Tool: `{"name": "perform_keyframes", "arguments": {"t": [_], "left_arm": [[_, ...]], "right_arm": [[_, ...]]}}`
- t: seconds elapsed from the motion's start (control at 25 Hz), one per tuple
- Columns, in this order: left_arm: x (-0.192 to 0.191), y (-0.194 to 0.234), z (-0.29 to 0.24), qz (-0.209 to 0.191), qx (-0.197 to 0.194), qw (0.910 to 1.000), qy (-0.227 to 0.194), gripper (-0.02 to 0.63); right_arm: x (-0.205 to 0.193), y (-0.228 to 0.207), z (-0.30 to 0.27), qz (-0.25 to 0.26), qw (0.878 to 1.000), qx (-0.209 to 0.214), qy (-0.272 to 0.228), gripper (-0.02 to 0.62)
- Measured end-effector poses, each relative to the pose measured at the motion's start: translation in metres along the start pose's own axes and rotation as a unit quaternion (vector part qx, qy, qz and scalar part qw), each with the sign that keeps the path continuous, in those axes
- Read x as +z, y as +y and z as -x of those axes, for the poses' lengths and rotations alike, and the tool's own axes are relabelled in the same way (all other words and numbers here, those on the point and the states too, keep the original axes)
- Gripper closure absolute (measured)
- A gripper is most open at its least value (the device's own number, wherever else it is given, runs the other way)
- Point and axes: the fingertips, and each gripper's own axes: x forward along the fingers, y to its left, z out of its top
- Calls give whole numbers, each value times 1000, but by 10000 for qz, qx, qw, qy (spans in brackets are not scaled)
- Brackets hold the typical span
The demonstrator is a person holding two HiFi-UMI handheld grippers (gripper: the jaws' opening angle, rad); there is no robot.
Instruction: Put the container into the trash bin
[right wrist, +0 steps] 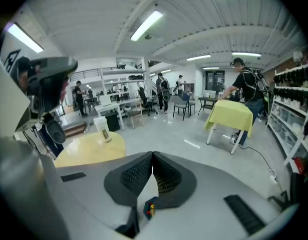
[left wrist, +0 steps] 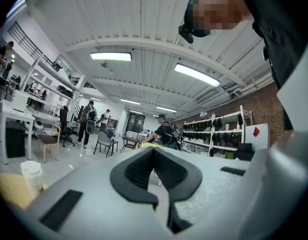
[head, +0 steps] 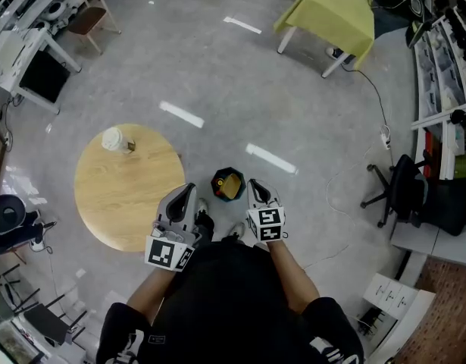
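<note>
A white lidded cup, the container (head: 116, 140), stands upright on the far part of the round wooden table (head: 123, 203); it also shows in the right gripper view (right wrist: 101, 128) and the left gripper view (left wrist: 31, 173). A small black trash bin (head: 228, 184) with yellow contents sits on the floor between my two grippers, and a sliver of it shows under the right jaws (right wrist: 149, 208). My left gripper (head: 189, 188) (left wrist: 154, 149) is shut and empty, held over the table's near right edge. My right gripper (head: 254, 184) (right wrist: 152, 155) is shut and empty beside the bin.
A table with a yellow cloth (head: 331, 10) stands far right, a wooden chair (head: 89, 17) far left, and a black office chair (head: 403, 188) at the right by shelves (head: 445, 74). A cable (head: 346, 180) trails over the grey floor. People stand in the background (left wrist: 166, 133).
</note>
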Motion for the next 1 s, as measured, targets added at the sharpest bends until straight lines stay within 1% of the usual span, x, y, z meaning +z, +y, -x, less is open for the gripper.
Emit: {"name": "perform_keyframes", "arguments": {"t": [0.12, 0.24, 0.4, 0.48, 0.72, 1.0], "left_arm": [[8, -8, 6, -4, -42, 10000, -45, 598], [11, -16, 11, -46, -72, 10000, -40, 597], [5, -24, 10, -17, -148, 9999, 8, 598], [0, -28, 7, 17, -191, 9998, 34, 598], [-4, -34, -2, 21, -277, 9996, 30, 598], [-2, -37, -7, 40, -277, 9996, -38, 598]], "right_arm": [[29, 7, 33, -118, 9987, -49, -501, 568], [57, 12, 66, -119, 9948, -186, -995, 568], [72, 14, 94, -225, 9895, -312, -1391, 568], [73, 14, 99, -231, 9883, -346, -1470, 568], [72, 15, 101, -170, 9882, -315, -1492, 569], [73, 9, 102, -158, 9877, -292, -1529, 569]]}}
